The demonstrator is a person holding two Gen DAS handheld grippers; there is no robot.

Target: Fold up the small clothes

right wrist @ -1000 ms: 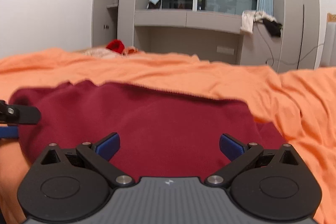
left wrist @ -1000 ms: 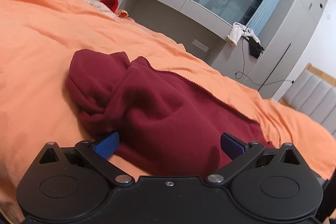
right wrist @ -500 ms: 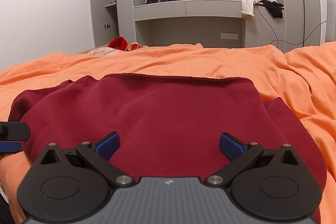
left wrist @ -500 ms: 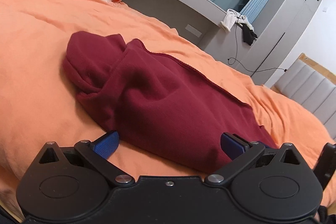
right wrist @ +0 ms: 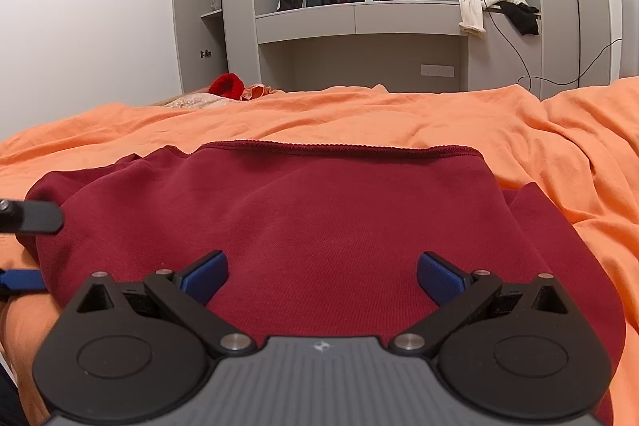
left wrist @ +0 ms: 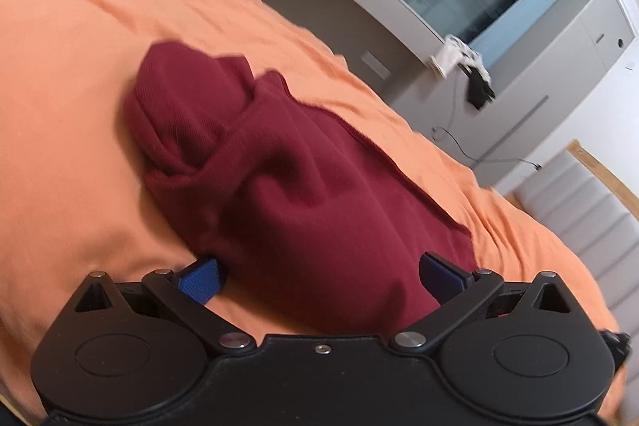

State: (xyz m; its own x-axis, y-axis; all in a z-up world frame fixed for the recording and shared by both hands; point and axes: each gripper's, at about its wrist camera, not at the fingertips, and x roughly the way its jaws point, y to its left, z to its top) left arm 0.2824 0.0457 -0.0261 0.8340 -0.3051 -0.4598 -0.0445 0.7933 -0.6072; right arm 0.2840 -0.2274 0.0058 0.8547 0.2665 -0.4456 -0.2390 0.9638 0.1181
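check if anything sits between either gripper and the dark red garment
Nothing visible does. The dark red knit garment lies on the orange bedsheet directly ahead of the open right gripper and open left gripper, with cloth already between their fingers.

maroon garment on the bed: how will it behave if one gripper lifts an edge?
The maroon garment is probably floppy: it bunches into soft folds at one end in the left view. Lifted by one edge, it would likely drape and drag across the orange sheet rather than hold shape.

Dark red knit garment (right wrist: 319, 226) lies on my orange sheet (right wrist: 399, 114), partly folded, stitched hem along far edge, flat in the middle, left end bunched into rumpled lump (left wrist: 179, 114).
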